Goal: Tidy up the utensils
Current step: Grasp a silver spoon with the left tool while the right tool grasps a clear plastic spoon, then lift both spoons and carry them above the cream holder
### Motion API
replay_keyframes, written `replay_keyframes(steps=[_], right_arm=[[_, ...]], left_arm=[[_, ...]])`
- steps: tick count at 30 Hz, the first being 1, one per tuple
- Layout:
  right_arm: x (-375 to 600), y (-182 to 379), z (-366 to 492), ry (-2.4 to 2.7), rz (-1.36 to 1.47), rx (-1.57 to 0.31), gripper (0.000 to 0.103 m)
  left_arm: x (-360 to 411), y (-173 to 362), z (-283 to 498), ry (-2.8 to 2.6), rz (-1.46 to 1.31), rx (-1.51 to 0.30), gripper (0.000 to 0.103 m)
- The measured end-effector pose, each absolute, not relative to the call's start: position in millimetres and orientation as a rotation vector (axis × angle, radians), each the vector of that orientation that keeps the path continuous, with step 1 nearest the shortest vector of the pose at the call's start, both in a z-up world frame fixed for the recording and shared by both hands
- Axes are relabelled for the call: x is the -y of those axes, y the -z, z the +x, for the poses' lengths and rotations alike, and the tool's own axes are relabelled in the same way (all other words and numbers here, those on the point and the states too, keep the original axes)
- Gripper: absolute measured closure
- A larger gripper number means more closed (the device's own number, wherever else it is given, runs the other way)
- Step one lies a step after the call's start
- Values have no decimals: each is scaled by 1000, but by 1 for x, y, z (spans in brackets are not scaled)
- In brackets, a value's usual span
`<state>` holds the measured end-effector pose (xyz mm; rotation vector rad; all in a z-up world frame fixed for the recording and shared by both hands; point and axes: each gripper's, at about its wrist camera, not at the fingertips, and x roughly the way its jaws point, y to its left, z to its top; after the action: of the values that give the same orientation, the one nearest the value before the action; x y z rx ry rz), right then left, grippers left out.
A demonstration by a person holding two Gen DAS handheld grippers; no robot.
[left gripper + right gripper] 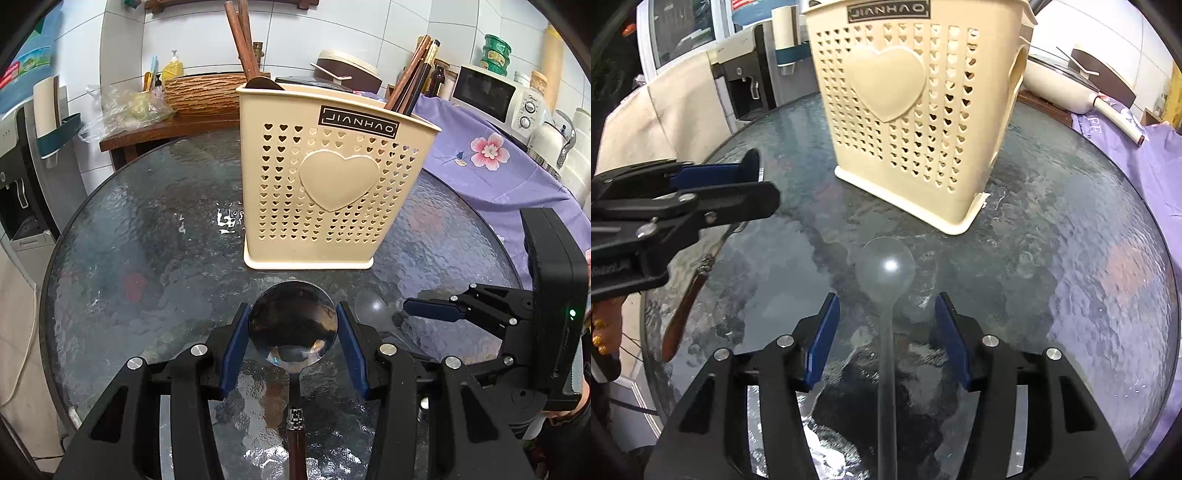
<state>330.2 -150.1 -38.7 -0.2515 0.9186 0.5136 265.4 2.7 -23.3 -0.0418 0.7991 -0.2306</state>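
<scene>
From the left wrist, the left gripper (293, 325) closes its blue pads on the round bowl of a shiny metal ladle with a dark wooden handle (293, 325), pads pressing both edges of the bowl. The ladle sits low over the round textured glass table (147, 266), just in front of the cream plastic utensil caddy with heart-shaped holes (332, 184), which stands upright and holds brown wooden chopsticks (410, 81). A translucent plastic spoon (371, 308) lies on the glass just right of the ladle, with the right gripper (432, 308) near it.

From the right wrist, the right gripper (884, 332) stands released, its pads well clear on either side of the translucent spoon's (885, 269) thin handle. The spoon lies flat on the table (1071, 240), bowl toward the caddy (916, 110). The left gripper (738, 177) is at the left, above the ladle's wooden handle (681, 310).
</scene>
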Motion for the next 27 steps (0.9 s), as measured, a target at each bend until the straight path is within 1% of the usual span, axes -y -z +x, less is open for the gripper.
replay_keyframes(steps=[7, 10, 11, 12, 16, 19, 27], right_arm=[[143, 40, 350, -530, -221, -942, 49], [136, 41, 355, -526, -250, -932, 58], [133, 41, 355, -522, -270, -925, 64], [131, 41, 355, -524, -281, -923, 66], [131, 41, 356, -533, -279, -934, 66], [138, 35, 357, -536, -227, -929, 66], [170, -6, 342, -562, -105, -847, 66]], left_arm=[[-7, 24, 266, 225, -48, -799, 57], [-8, 23, 266, 221, -51, -799, 57], [-8, 23, 266, 220, -51, -798, 57], [-9, 22, 266, 220, -52, -797, 57], [-9, 19, 265, 219, -52, -786, 57], [-8, 16, 265, 221, -56, -777, 57], [-4, -3, 258, 240, -56, -736, 57]])
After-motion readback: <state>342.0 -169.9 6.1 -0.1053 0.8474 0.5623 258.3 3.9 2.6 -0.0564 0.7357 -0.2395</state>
